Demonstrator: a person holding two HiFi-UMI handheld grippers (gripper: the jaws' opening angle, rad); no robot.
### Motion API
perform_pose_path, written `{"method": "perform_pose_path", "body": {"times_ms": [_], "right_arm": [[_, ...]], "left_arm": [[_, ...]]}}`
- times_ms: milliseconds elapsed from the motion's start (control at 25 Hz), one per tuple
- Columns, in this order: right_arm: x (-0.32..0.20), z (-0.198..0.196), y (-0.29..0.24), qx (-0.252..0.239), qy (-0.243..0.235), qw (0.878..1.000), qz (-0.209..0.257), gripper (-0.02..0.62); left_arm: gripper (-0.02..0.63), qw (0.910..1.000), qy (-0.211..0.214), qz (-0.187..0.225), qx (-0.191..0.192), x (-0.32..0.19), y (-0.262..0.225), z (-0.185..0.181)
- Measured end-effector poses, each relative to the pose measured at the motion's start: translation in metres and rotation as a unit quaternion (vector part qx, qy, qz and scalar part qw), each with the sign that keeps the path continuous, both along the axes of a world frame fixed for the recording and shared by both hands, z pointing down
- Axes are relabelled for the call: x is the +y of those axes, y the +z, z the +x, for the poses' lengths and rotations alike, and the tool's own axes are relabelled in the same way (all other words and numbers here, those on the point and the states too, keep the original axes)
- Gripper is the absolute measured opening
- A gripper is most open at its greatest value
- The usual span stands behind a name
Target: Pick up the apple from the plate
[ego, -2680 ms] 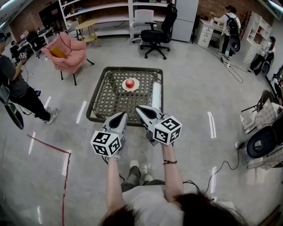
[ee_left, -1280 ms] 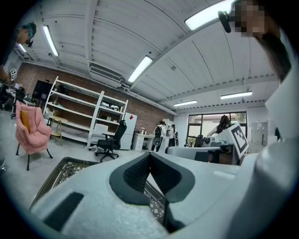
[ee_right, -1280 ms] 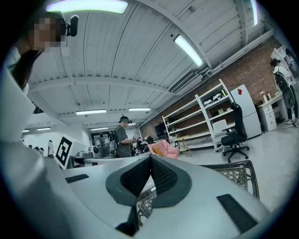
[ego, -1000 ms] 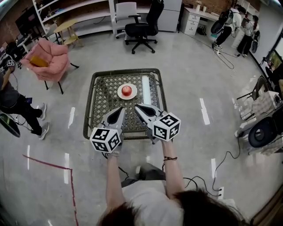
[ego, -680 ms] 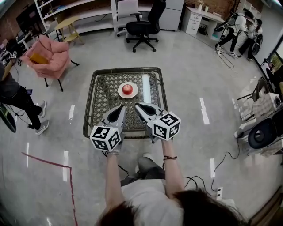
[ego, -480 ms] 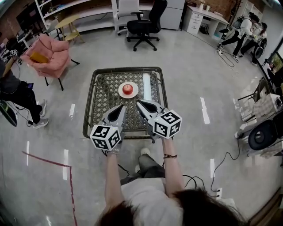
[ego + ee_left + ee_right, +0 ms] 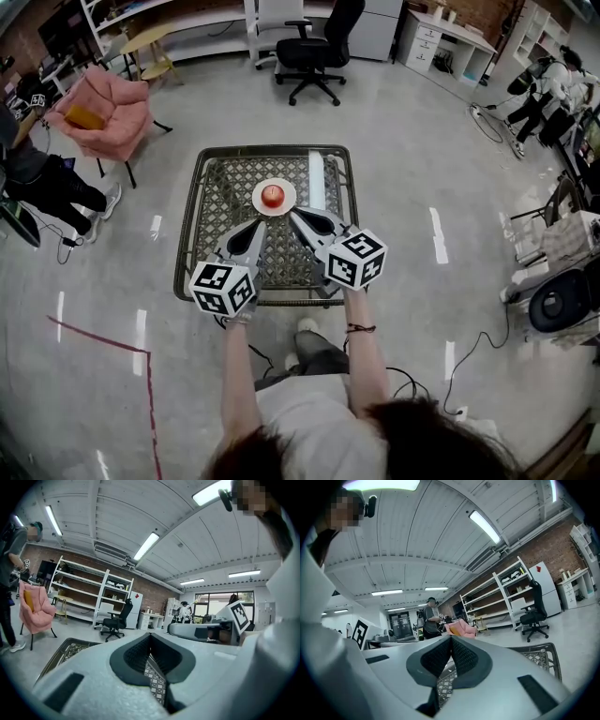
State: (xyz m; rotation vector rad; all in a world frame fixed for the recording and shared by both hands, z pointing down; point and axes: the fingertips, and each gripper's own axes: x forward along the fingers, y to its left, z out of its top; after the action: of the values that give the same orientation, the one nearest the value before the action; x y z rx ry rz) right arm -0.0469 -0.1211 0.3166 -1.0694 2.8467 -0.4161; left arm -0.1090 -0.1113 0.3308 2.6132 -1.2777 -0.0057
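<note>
A red apple [image 7: 273, 195] rests on a white plate [image 7: 285, 204] near the far middle of a low lattice-topped table [image 7: 216, 225]. My left gripper [image 7: 256, 225] hovers over the table's near half, just short of the plate, its jaws shut with nothing in them. My right gripper [image 7: 293, 216] is beside it, a little closer to the plate's right edge, jaws also shut and empty. Both gripper views show the jaws pressed tip to tip, with the lattice top [image 7: 70, 648] [image 7: 539, 658] beyond; neither shows the apple.
A white cylinder [image 7: 317, 178] lies on the table right of the plate. A pink armchair [image 7: 98, 112] stands at far left, a black office chair [image 7: 314, 42] behind the table, shelving along the back wall. People stand at left and far right.
Both grippers have moved forward over the table toward the plate, and the apple now lies much closer to their tips. The jaws stayed shut.
</note>
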Motion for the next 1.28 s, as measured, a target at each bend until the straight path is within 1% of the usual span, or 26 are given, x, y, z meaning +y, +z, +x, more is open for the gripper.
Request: {"method": "perform_pose_path", "body": {"times_ms": [240,400,640,760,920,1120,1280], "right_arm": [[-0.034,0.006,0.007,-0.005,-0.005,1.000,-0.013,0.009],[-0.054,0.012,0.007,-0.017,-0.005,1.000,-0.023,0.009],[-0.073,0.015,0.009,-0.023,-0.016,0.999,-0.035,0.009],[-0.078,0.018,0.010,-0.024,-0.025,0.999,-0.039,0.009],[-0.084,0.022,0.012,-0.026,-0.026,0.998,-0.045,0.009],[-0.088,0.011,0.023,-0.027,-0.035,0.998,-0.055,0.009],[-0.089,0.006,0.025,-0.033,-0.036,0.997,-0.061,0.009]], "left_arm": [[0.011,0.9999,-0.004,-0.012,-0.001,-0.030,0.007,0.006],[0.011,0.9998,-0.008,-0.020,0.001,-0.046,0.008,0.008],[0.011,0.9994,-0.024,-0.026,-0.004,-0.062,0.010,0.010],[0.011,0.9990,-0.030,-0.030,-0.015,-0.066,0.013,0.015],[0.011,0.9986,-0.039,-0.033,-0.012,-0.064,0.015,0.021],[0.011,0.9978,-0.044,-0.046,-0.017,-0.064,0.030,0.016],[0.011,0.9974,-0.047,-0.052,-0.017,-0.065,0.031,0.010]]}}
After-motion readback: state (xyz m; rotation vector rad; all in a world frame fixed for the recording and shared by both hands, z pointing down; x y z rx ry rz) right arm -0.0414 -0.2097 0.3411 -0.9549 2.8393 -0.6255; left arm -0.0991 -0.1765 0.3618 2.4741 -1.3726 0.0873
